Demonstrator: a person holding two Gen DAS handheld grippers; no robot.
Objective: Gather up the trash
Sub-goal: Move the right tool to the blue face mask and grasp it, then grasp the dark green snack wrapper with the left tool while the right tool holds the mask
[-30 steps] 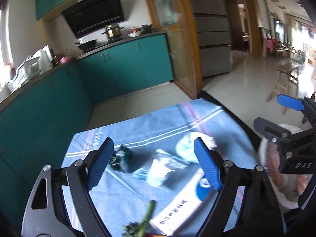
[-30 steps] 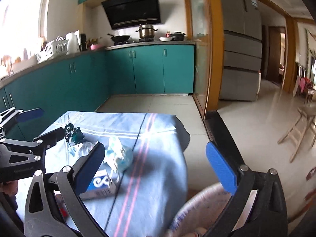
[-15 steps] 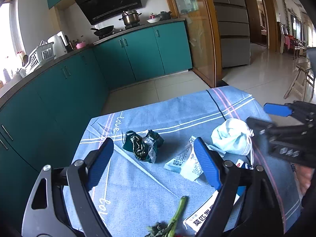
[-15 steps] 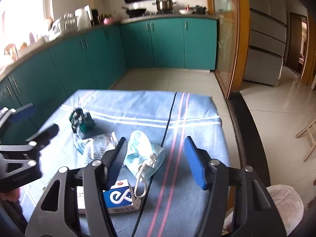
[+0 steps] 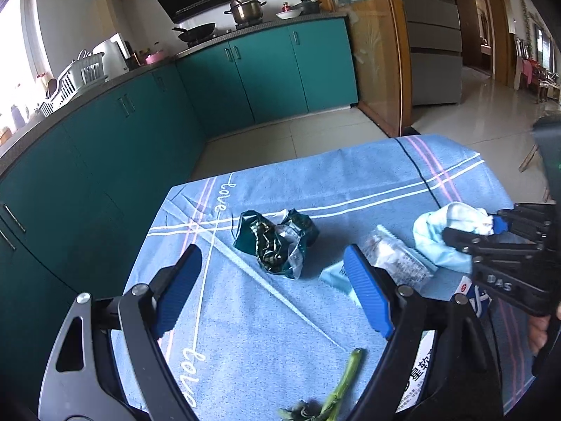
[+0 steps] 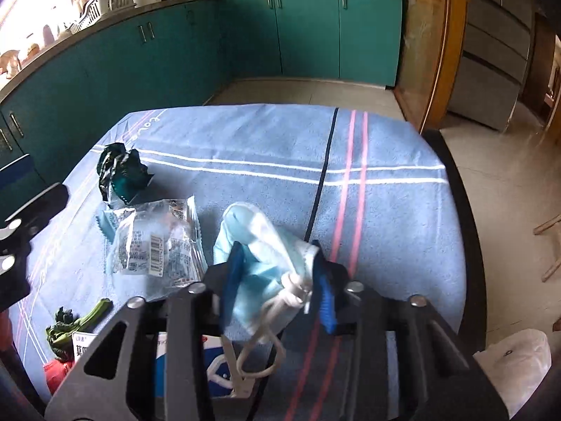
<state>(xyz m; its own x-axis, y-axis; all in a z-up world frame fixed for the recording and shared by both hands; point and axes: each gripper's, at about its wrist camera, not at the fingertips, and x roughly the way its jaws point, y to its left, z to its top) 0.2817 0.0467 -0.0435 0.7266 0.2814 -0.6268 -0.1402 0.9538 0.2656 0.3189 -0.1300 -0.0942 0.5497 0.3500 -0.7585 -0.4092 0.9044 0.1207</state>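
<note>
The right gripper (image 6: 278, 277) clenches a blue face mask (image 6: 259, 245) near the middle of the table (image 6: 385, 147), its ear loops hanging below the fingers. The left gripper (image 5: 277, 291) hangs released over the table's left side, short of a crumpled green wrapper (image 5: 277, 242). A clear packet (image 6: 157, 245) lies just left of the mask.
</note>
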